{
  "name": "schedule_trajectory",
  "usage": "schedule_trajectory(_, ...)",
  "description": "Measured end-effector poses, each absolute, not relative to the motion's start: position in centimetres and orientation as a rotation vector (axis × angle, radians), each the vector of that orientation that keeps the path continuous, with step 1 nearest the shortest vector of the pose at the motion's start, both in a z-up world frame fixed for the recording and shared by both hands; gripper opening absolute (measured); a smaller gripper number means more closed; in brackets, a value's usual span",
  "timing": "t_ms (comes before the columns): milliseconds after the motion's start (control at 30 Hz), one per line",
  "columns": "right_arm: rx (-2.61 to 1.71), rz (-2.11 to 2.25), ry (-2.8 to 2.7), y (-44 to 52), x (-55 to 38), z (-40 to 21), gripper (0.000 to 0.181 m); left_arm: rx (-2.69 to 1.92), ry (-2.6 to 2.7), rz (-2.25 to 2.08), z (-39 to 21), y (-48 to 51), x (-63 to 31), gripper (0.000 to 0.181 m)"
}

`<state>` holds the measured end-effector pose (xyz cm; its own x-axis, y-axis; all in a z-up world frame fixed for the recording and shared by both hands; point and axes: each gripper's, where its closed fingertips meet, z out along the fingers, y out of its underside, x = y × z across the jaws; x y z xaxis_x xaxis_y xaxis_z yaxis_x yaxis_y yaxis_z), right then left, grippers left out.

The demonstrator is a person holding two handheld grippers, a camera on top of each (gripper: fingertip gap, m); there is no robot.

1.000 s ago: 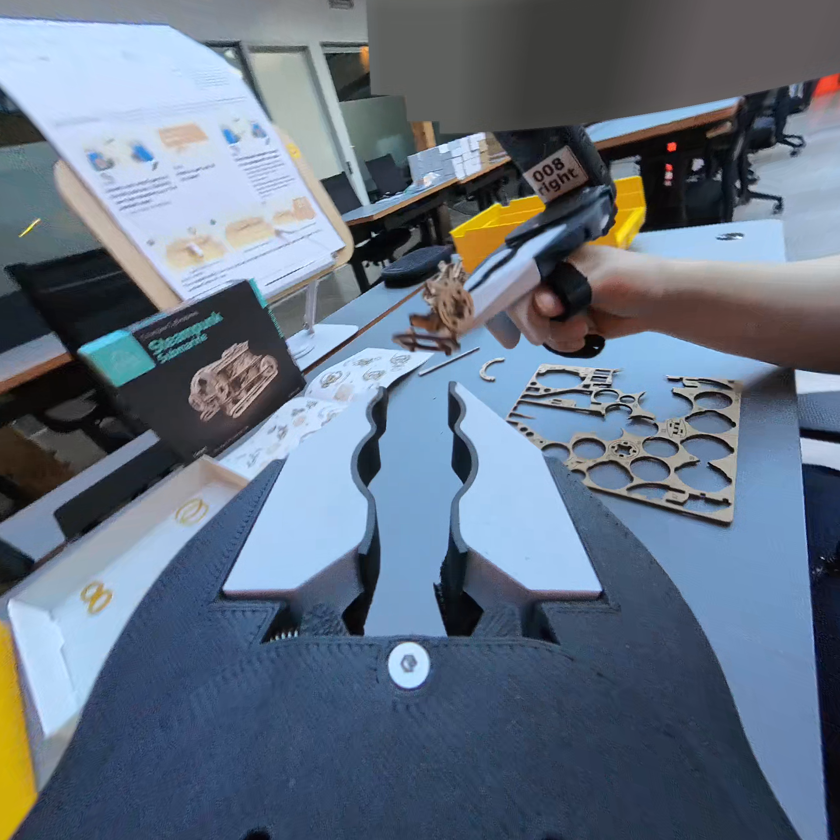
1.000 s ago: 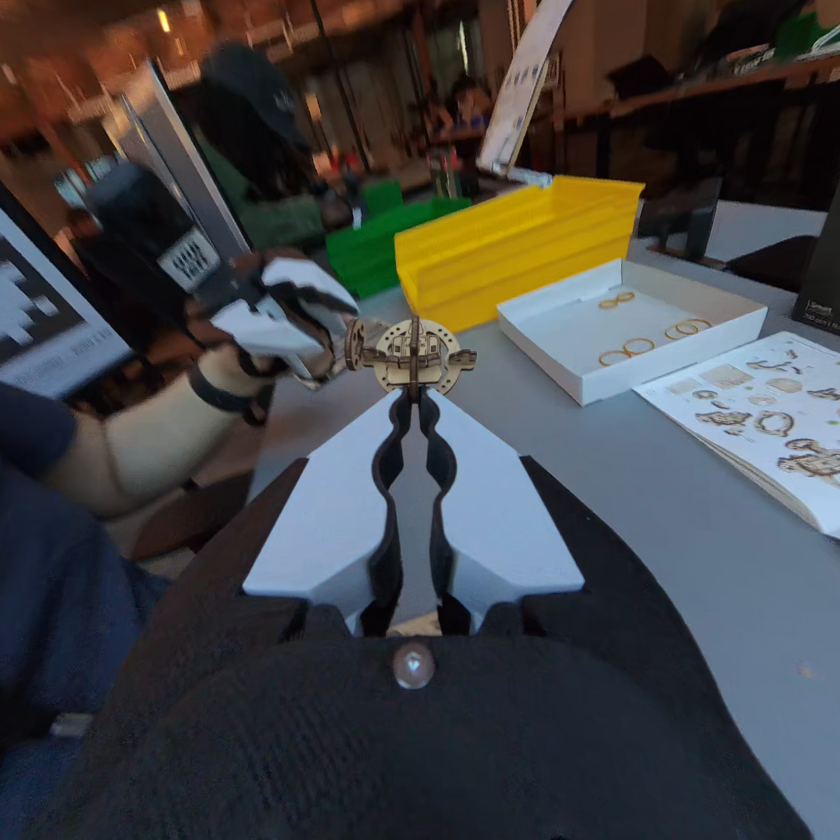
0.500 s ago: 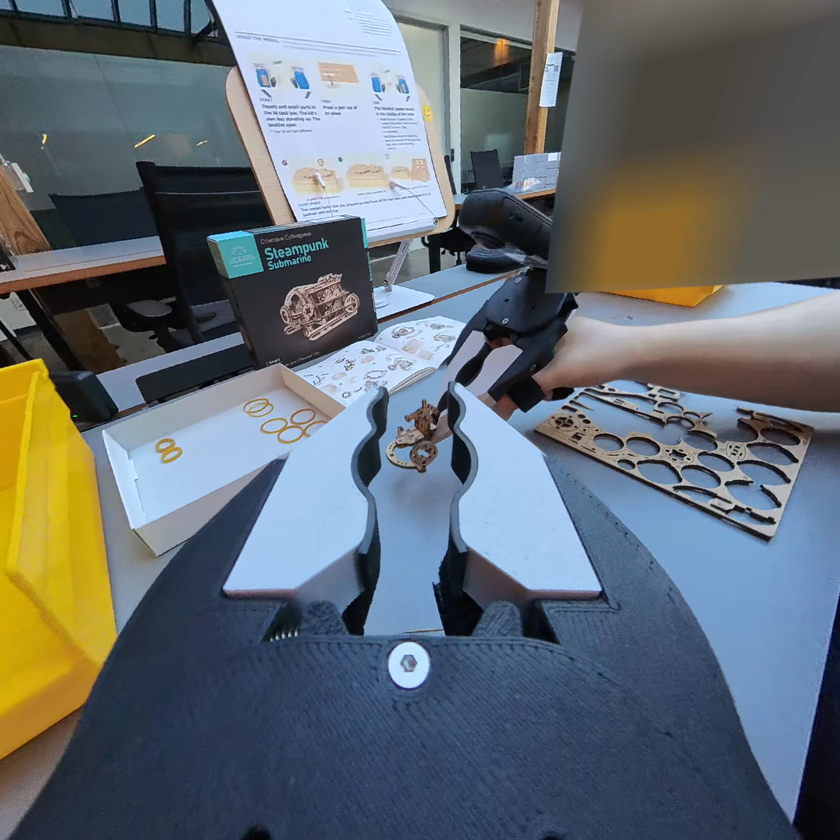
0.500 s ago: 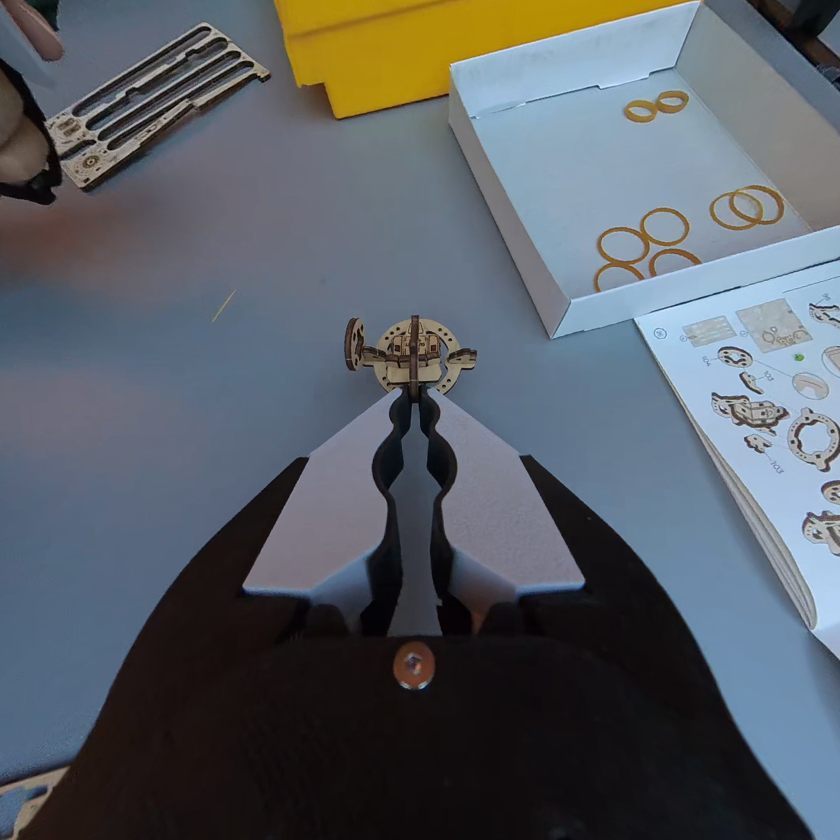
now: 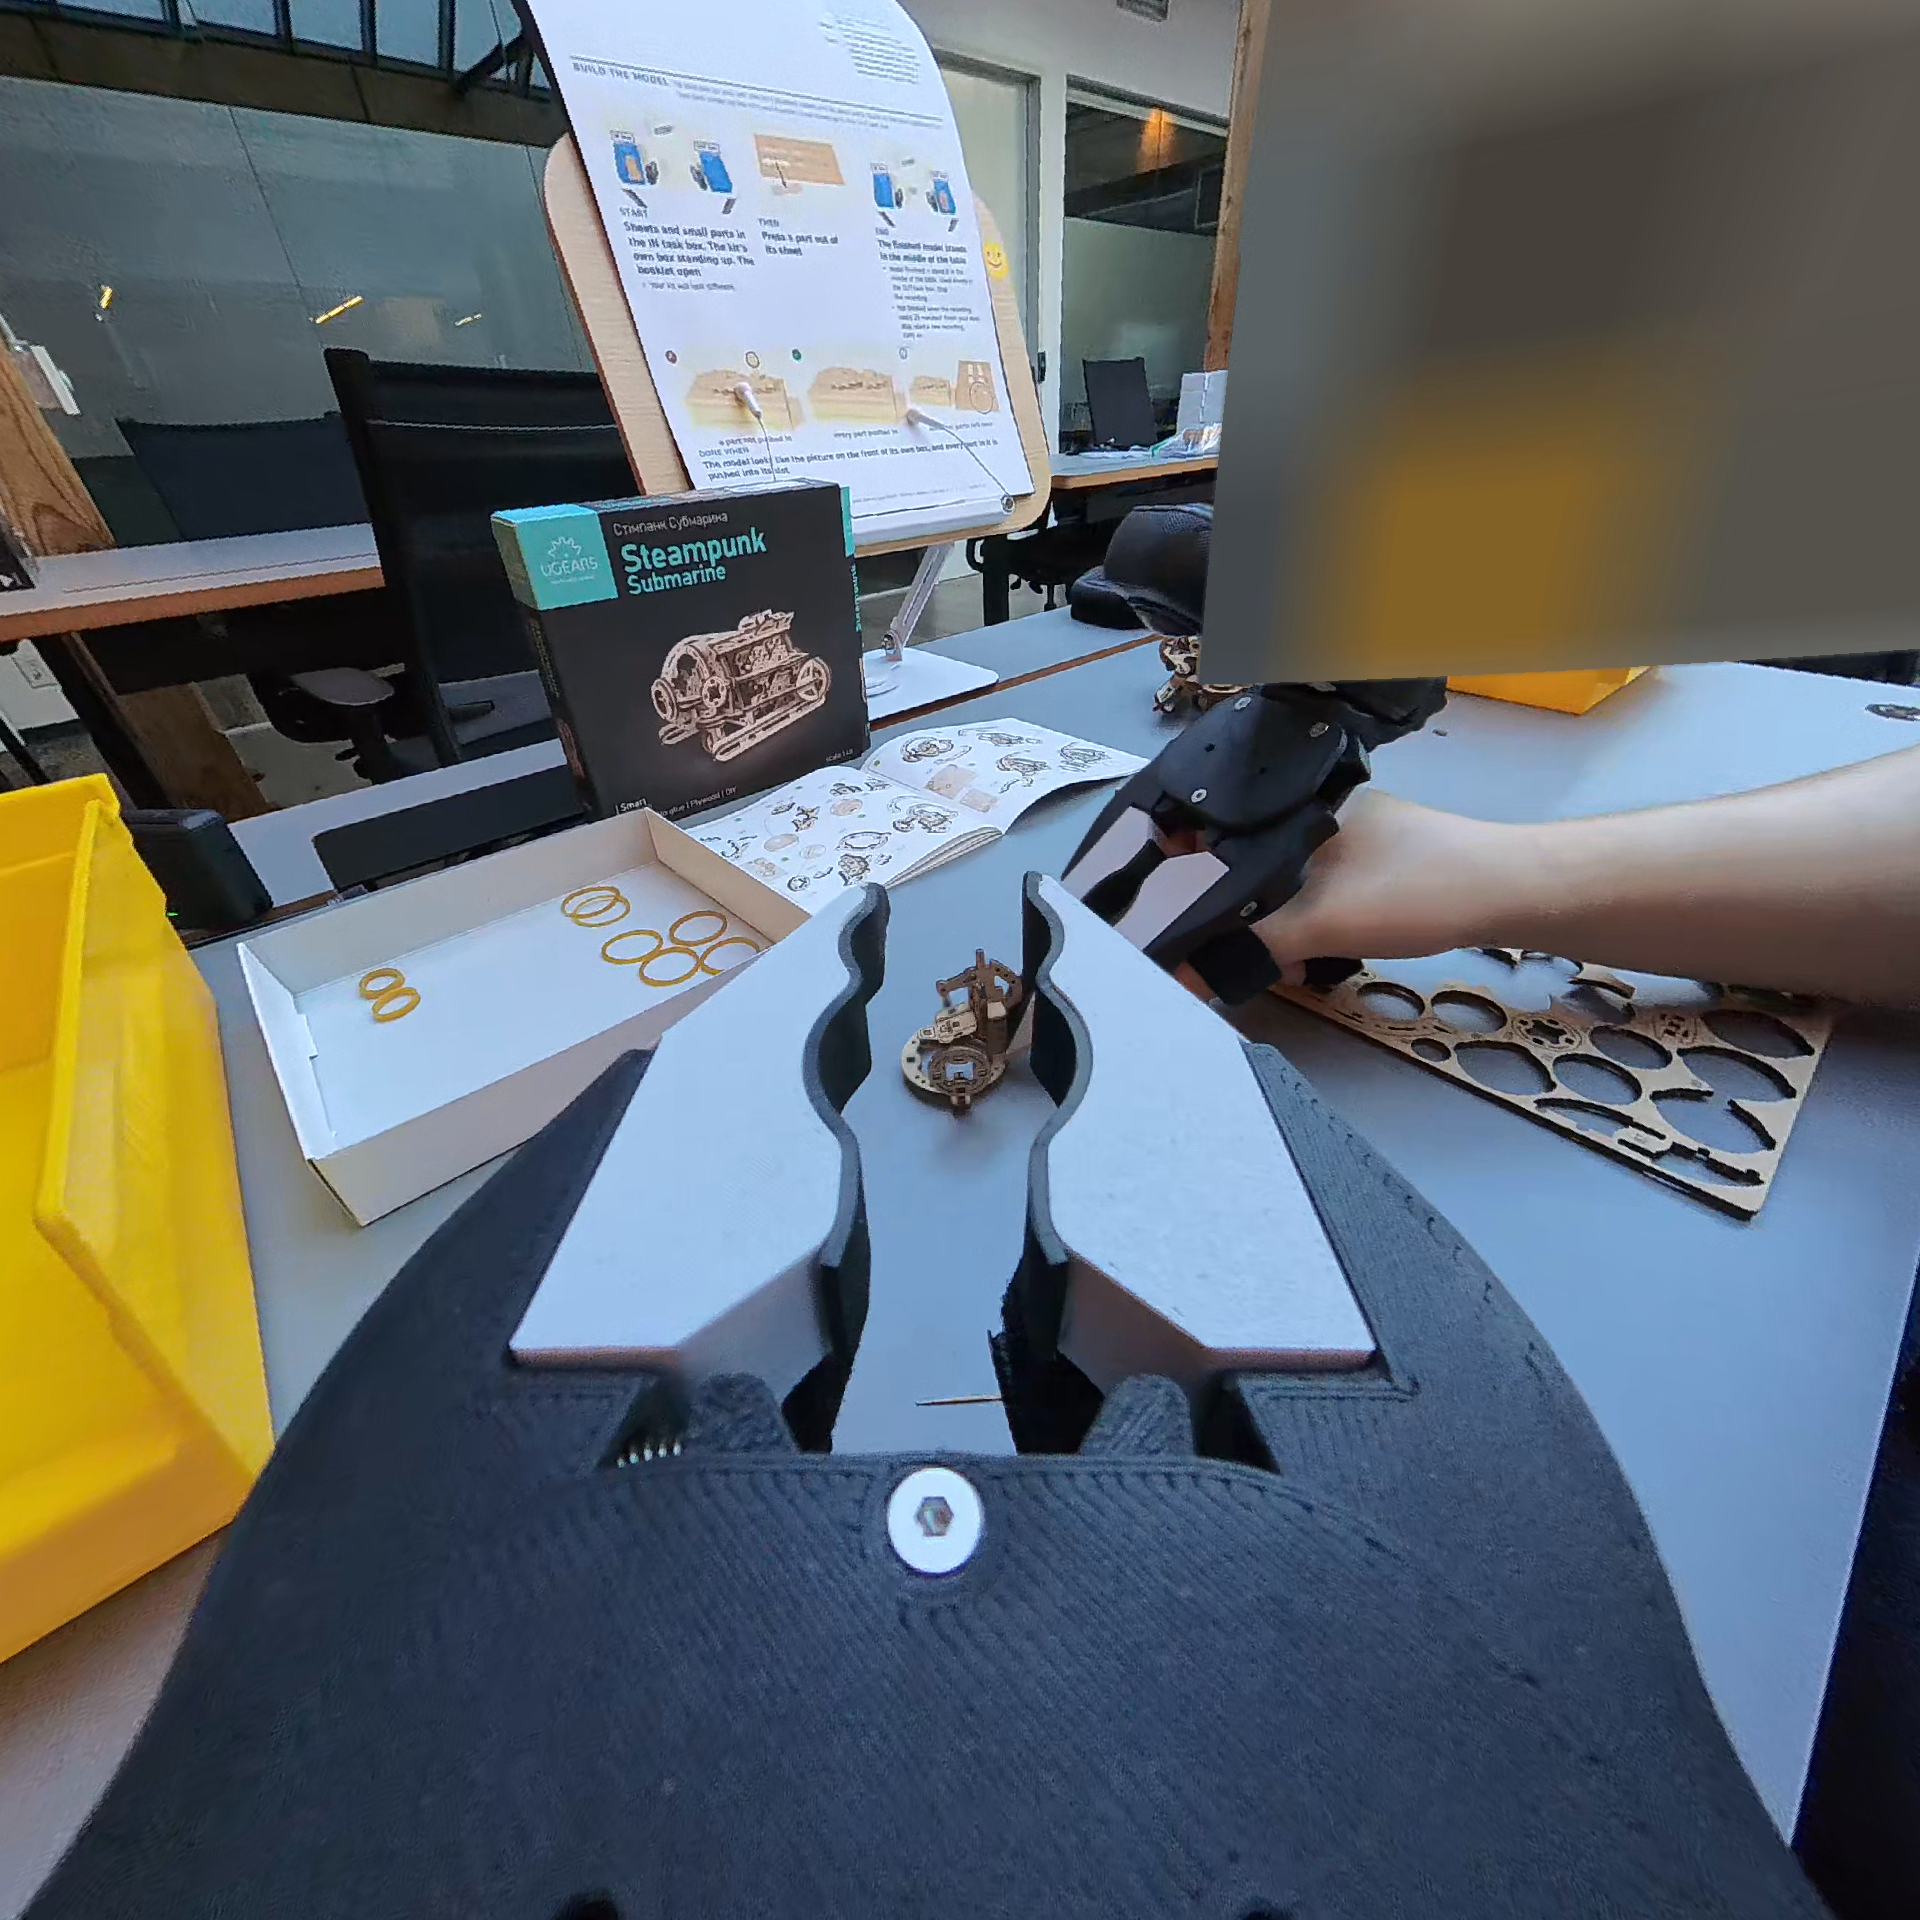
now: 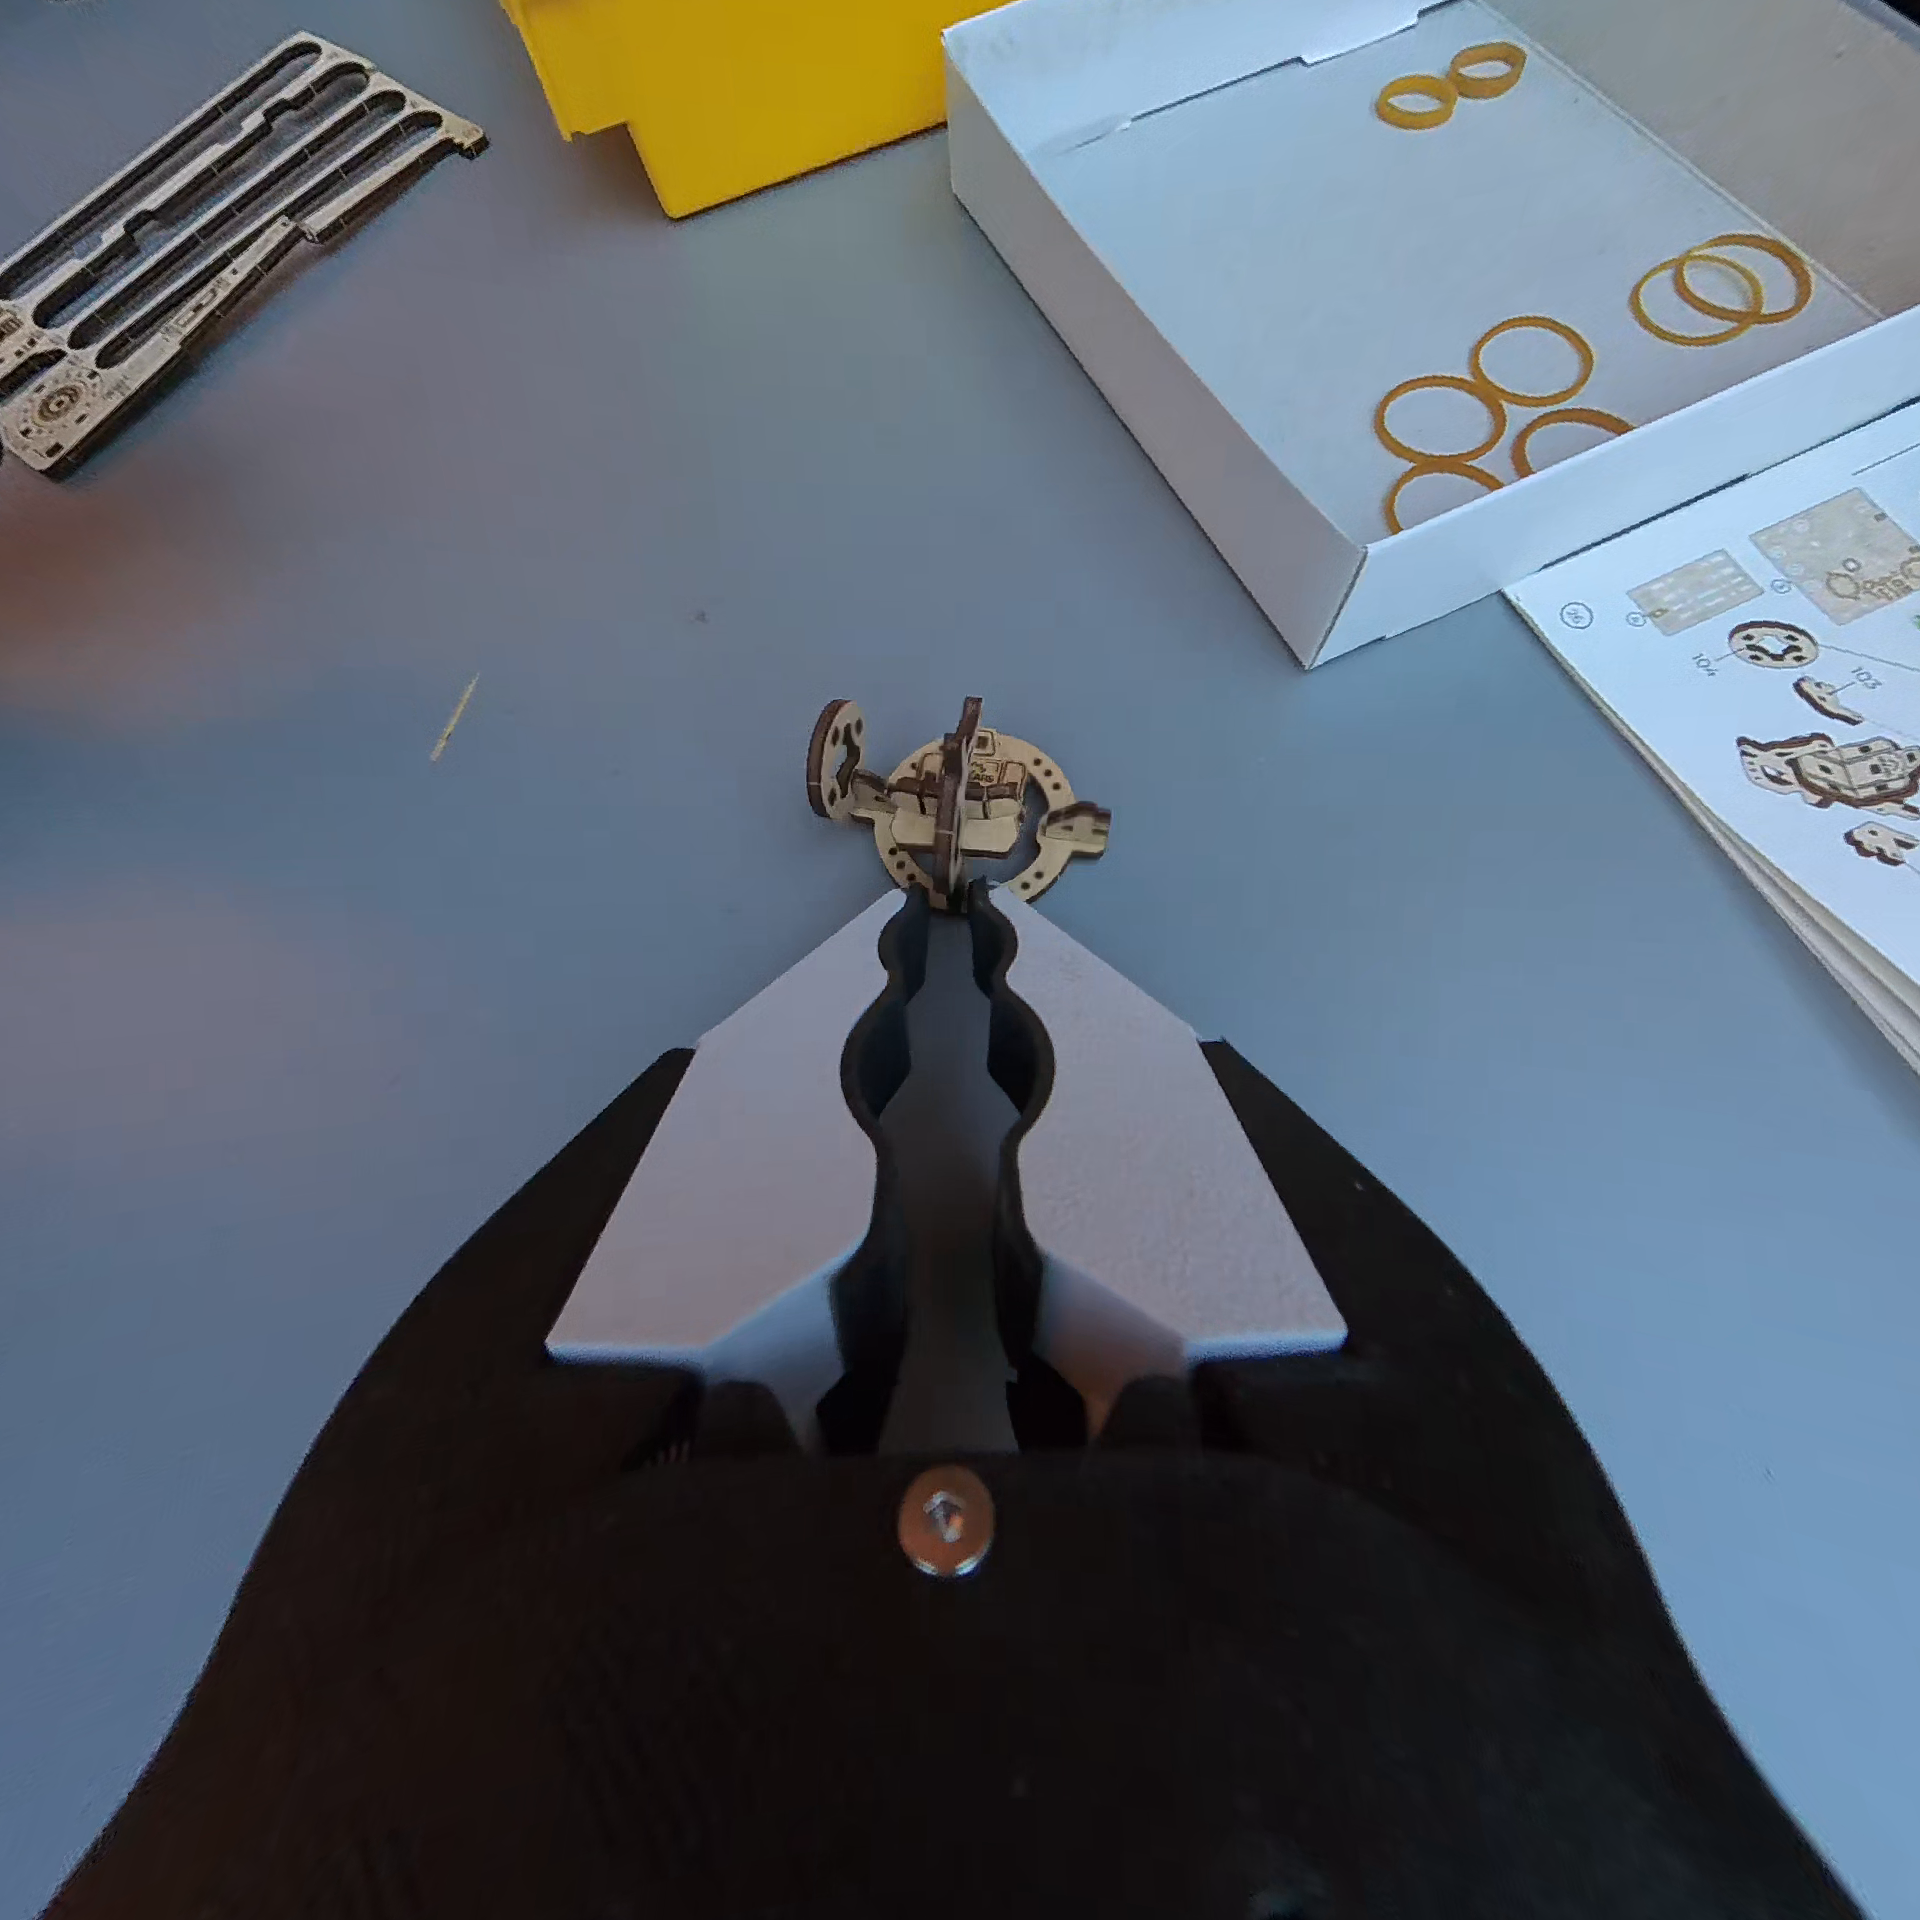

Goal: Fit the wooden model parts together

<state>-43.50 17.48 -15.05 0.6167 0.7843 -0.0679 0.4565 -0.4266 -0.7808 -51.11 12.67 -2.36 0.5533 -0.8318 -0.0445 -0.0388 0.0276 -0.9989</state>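
- Subassembly [image 6: 951,800] of wooden parts is sitting low over the grey table [image 6: 520,935], pinched at its upright fin by the right gripper [image 6: 948,902], whose tips are clenching it, probably to steady it for the next piece.
- The left gripper [image 5: 951,940] is hanging released and empty, framing that subassembly between its spread fingers.
- Compared with a second ago, the subassembly is lying far lower, no longer raised in the air.

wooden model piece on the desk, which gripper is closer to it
Right. The right gripper is shut on the edge of the wooden model piece. The left gripper is open with nothing in it; the piece shows between its fingers in the left wrist view, apparently untouched.
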Motion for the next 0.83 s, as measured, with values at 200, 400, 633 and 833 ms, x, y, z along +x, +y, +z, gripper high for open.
schedule_trajectory(200, -2.081, 0.599, -0.973, 16.9, -44.0, -14.9, 0.008, -1.437, 0.813, -0.720, -2.6, 12.7, -51.0, 0.024)
schedule_trajectory(400, -2.028, 0.612, -1.112, 15.9, -46.5, -14.5, 0.008, -1.446, 0.821, -0.702, -2.6, 13.0, -50.7, 0.024)
schedule_trajectory(633, -1.996, 0.639, -1.147, 15.0, -43.3, -12.0, 0.011, -1.527, 0.840, -0.653, -3.7, 13.7, -50.7, 0.025)
schedule_trajectory(833, -1.708, 0.479, -0.993, 15.4, -33.4, -6.7, 0.022, -1.778, 0.921, -0.524, -9.5, 14.7, -49.5, 0.024)
